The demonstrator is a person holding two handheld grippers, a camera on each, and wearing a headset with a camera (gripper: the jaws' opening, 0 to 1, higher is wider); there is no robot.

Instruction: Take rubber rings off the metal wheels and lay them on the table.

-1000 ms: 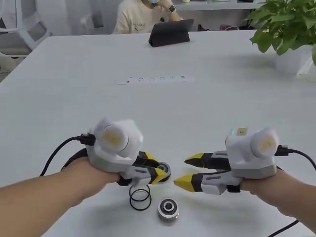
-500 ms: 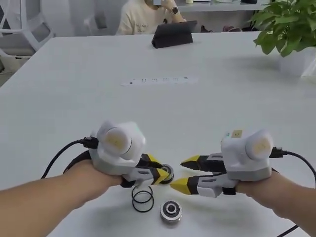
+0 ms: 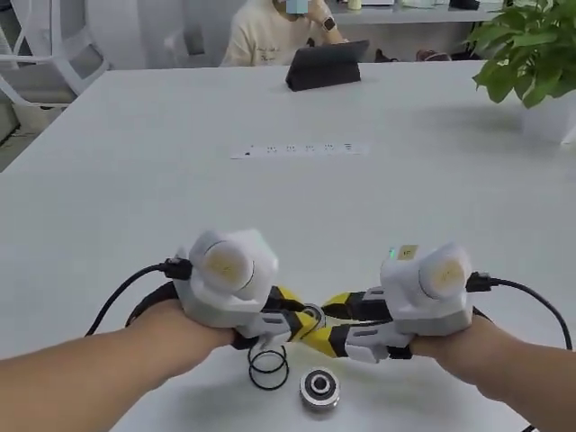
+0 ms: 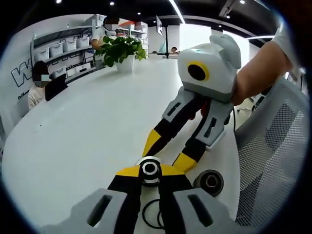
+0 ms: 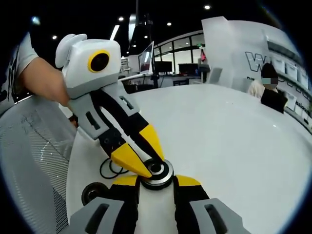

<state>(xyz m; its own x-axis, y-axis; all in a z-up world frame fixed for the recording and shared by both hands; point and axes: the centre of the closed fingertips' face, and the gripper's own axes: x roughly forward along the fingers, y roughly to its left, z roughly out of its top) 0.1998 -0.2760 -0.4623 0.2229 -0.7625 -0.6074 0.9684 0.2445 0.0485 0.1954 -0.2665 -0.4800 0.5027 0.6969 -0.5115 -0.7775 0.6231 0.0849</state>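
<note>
Nearest the bottom edge of the head view, a loose wheel (image 3: pixel 319 387) lies flat on the white tabletop (image 3: pixel 135 180) with its bore facing straight up. Just up and left of it, two black rubber rings (image 3: pixel 268 367) lie flat and overlap each other, off any wheel. Right above them the two grippers meet nose to nose. The left gripper (image 4: pixel 149 170) comes in from the left and is clamped on the held wheel (image 5: pixel 157 174), one yellow tip on each side of its rim. That wheel sits clear of the tabletop, its flat face and bore tilted upward and its axle line running roughly up and down. The right gripper (image 4: pixel 167 153) comes in from the right with its jaws spread to either side of the same wheel, the tips right at the rim. Whether they actually pinch it, I cannot tell. In the left gripper view the loose wheel sits to the lower right of the held one, close by the right gripper's lower tip. A black cable (image 3: pixel 121 288) trails off to the left. Further up the frame, past open tabletop, a white power strip (image 3: pixel 297 148) lies crosswise. At the far edge a dark tablet (image 3: pixel 324 65) stands propped in front of a seated person (image 3: pixel 270 31). A leafy plant (image 3: pixel 531 45) sits at the upper right.
</note>
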